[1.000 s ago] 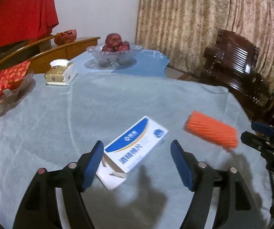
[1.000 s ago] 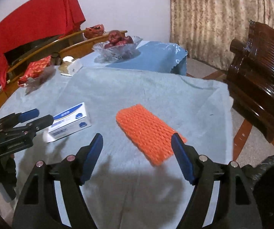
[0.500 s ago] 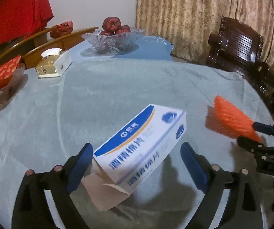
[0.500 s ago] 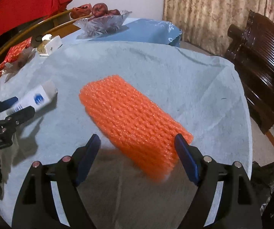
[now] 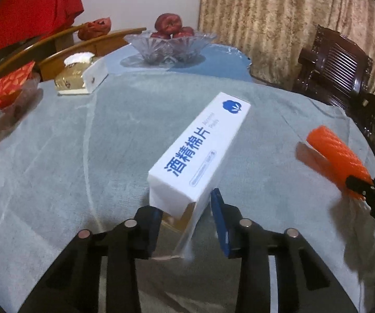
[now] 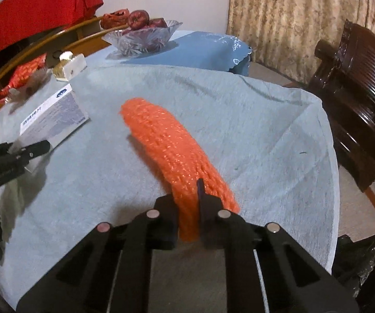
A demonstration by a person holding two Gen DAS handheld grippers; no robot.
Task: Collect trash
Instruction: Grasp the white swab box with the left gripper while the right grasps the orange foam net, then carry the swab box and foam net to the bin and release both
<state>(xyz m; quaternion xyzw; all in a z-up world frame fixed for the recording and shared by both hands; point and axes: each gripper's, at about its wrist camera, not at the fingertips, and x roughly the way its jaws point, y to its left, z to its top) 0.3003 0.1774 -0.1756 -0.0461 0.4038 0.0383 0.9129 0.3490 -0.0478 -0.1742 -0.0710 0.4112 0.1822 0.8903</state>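
A round worktop (image 5: 57,156) draped in pale grey-blue cloth spreads ahead of both tools, with a dark trash bag (image 6: 364,255) showing at its edge, low and to the right of the right tool. The white alcohol-pad box (image 5: 200,151) juts forward and upward from the left tool (image 5: 185,219), whose blue-padded fingers (image 5: 220,221) are clenched on its open rear end, the far end tilted up off the cloth. The orange foam fruit net (image 6: 171,151) runs straight ahead from the right tool (image 6: 190,208), pinched tightly at its near end so the soft mesh folds between the jaws. Both pieces of trash appear secured and partly lifted; doing the carry well likely means keeping steady pressure, since the box is held only by its flimsy open end and could crush or pivot, and the net may sag or slip. Swinging both toward the bag, low over the cloth and clear of each other, seems the sound course.
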